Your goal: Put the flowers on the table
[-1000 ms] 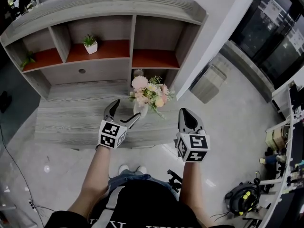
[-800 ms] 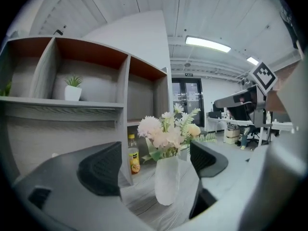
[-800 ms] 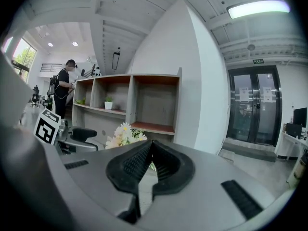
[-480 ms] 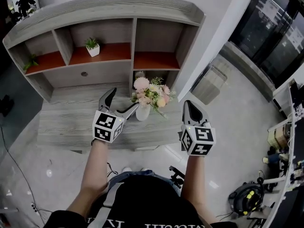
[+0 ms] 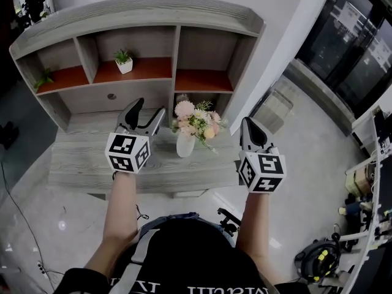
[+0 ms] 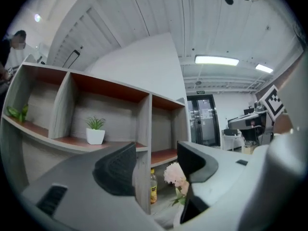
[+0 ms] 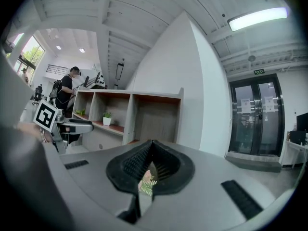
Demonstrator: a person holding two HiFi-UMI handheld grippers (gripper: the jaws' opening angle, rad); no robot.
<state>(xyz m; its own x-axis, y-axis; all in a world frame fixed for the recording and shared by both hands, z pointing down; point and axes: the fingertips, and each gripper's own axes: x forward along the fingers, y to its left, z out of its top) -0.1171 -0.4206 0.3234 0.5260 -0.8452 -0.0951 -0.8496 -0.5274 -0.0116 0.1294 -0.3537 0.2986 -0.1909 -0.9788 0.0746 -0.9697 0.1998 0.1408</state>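
Left gripper [image 5: 149,108] has drawn away, jaws closing on nothing; flowers [image 5: 195,118] stand just right of it. Right gripper [image 5: 248,122] jaws together.

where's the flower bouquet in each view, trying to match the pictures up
Head view: centre, the flower bouquet stands on the table.
Left gripper view: bottom centre, mainly one pink bloom shows.
Right gripper view: low centre, only a small glimpse.
Shared landmark: the small white potted plant on the shelf.
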